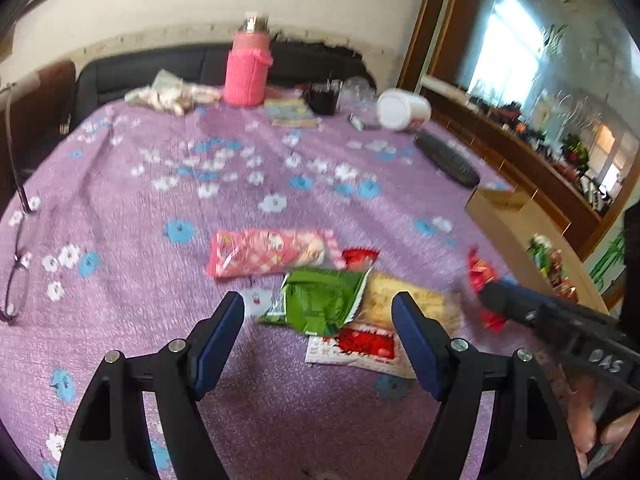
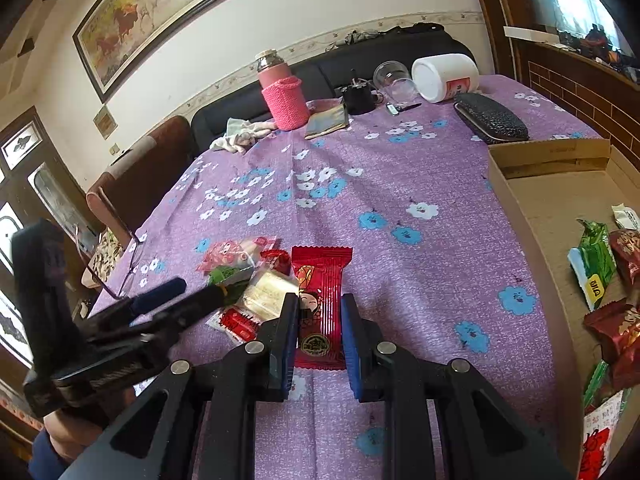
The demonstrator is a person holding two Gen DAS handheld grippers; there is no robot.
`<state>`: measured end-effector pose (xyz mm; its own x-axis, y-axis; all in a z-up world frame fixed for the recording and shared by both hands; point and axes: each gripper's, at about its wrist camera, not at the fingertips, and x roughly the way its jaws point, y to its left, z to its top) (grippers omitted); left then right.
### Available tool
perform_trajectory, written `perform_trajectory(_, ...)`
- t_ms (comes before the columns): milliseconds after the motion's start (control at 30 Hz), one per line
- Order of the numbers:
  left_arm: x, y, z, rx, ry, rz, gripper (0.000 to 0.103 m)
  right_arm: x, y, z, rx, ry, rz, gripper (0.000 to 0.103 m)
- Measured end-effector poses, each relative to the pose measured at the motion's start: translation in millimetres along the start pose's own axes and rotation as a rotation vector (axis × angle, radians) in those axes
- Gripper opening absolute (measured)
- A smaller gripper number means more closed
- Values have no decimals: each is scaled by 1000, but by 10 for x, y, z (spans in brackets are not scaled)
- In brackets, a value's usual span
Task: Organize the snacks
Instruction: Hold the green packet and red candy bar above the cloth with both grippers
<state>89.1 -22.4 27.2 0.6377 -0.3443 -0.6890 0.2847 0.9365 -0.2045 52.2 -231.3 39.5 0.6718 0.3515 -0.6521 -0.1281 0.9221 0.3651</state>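
Note:
A pile of snack packets lies on the purple flowered cloth: a pink checked packet (image 1: 268, 252), a green packet (image 1: 320, 300), a yellow packet (image 1: 400, 300) and a red and white one (image 1: 360, 346). My left gripper (image 1: 318, 330) is open just above the green packet. My right gripper (image 2: 319, 330) is shut on a red candy packet (image 2: 320, 300) with a cartoon face, held above the cloth. It also shows in the left wrist view (image 1: 482, 276), right of the pile. The cardboard box (image 2: 532, 216) at the right holds several packets.
At the table's far edge stand a pink flask (image 1: 248, 68), a white tub on its side (image 2: 444, 76), a clear cup (image 2: 394, 80), a black cup (image 2: 358, 98) and a black case (image 2: 492, 118). Glasses (image 1: 16, 276) lie at the left edge.

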Motion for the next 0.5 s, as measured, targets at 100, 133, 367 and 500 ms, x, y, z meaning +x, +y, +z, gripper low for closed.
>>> perform_trajectory(100, 69, 71, 96, -46, 30, -22, 75, -17, -31, 10, 12, -1, 8, 22)
perform_trajectory(133, 101, 85, 113, -57, 45, -36, 75, -28, -27, 8, 12, -3, 10, 22)
perform_trajectory(367, 290, 120, 108, -95, 70, -60, 47, -54, -13, 14, 8, -12, 18, 22)
perform_trajectory(500, 249, 65, 86, -59, 52, -47, 41, -56, 1, 13, 0, -9, 19, 22)
